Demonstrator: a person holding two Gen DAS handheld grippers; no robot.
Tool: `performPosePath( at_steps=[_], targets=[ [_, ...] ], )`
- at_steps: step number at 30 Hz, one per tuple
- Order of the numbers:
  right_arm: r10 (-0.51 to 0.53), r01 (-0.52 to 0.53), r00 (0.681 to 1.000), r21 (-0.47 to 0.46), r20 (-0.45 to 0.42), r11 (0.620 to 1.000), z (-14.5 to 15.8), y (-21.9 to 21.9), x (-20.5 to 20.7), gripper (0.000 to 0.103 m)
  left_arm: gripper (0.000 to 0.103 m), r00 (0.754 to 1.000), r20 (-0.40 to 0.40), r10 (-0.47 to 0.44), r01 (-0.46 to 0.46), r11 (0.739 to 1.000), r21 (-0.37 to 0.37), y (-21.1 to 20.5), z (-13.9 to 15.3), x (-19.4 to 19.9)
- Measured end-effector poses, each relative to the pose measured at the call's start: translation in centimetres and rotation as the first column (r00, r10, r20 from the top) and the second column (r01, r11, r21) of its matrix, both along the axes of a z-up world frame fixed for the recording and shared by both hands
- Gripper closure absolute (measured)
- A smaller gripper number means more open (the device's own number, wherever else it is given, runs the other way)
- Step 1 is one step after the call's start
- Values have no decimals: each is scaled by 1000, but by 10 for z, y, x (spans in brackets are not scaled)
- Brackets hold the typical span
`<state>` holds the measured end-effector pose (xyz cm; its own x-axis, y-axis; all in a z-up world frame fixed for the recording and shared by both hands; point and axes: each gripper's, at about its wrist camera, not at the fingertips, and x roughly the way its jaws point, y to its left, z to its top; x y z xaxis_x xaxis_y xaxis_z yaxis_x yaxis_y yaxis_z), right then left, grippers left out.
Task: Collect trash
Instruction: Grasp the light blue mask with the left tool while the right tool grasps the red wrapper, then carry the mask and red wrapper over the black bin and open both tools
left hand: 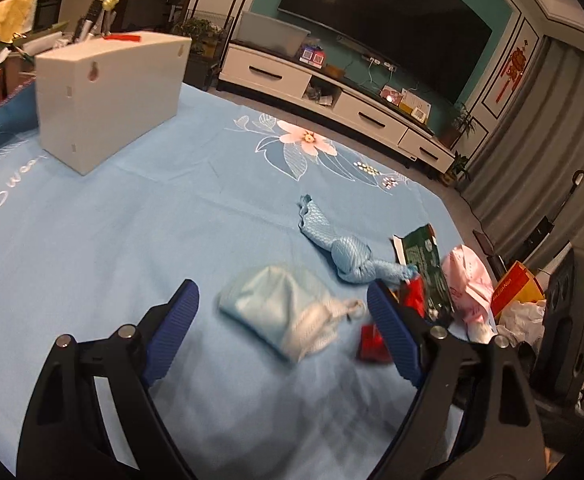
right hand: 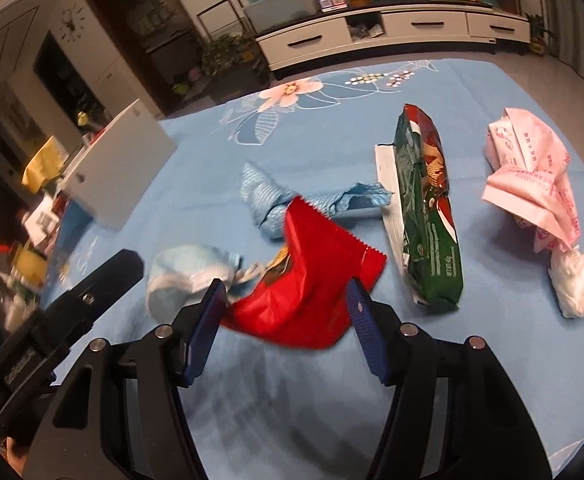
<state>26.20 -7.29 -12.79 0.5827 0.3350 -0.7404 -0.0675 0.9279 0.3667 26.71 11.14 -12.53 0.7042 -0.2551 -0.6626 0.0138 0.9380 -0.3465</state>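
Trash lies near the worktop's (right hand: 212,420) right edge; approach step: right gripper (right hand: 288,308) fingers wide around red wrapper (right hand: 304,280), left gripper (left hand: 282,312) wide around pale mask (left hand: 284,308); next, likely close both.

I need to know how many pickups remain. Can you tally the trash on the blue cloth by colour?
Light blue: 2, the face mask and knotted blue bag
Red: 1, the red wrapper
Green: 1, the green packet
Pink: 1, the pink bag
Total: 5
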Motion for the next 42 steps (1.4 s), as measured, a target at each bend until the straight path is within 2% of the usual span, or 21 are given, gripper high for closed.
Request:
performPosePath(
  at_steps=[3,5,9,11,12,14,21,25,32,42],
  targets=[
    [-13,13,1000,1,-14,1000,-7,-4,3,51,27,999,-31,-14,14,1000,15,-6,-10,15],
    [-10,10,1000,-7,-9,1000,-7,-4,3,60,37,998,-63,-16,18,999,30,-9,-20,22],
    [14,-14,1000,-11,-25,1000,-10,-1,3,71,47,996,-87,-26,29,999,30,-11,-29,23],
    [22,-22,999,-7,-23,1000,-11,-1,-1,76,67,996,-87,-37,40,999,33,-12,-31,20],
    [26,-26,999,-5,-19,1000,-11,-1,-3,77,71,996,-85,-41,44,998,33,-12,-31,18],
    [39,-39,999,6,-23,999,-11,-1,-8,84,86,996,-74,-46,49,998,39,-12,-29,13],
    [87,-86,996,32,-4,996,2,-1,-35,86,89,996,-45,-80,82,995,61,-18,-15,-13],
    [118,-119,993,36,28,992,15,-8,-63,86,89,995,-14,-98,98,992,78,-22,-2,-44],
    [120,-114,986,-54,117,992,40,-33,-123,86,89,987,22,-159,156,983,101,-29,19,-103],
    [67,-39,980,-144,189,989,59,-75,-186,86,89,965,29,-262,260,963,72,-58,34,-154]
  ],
)
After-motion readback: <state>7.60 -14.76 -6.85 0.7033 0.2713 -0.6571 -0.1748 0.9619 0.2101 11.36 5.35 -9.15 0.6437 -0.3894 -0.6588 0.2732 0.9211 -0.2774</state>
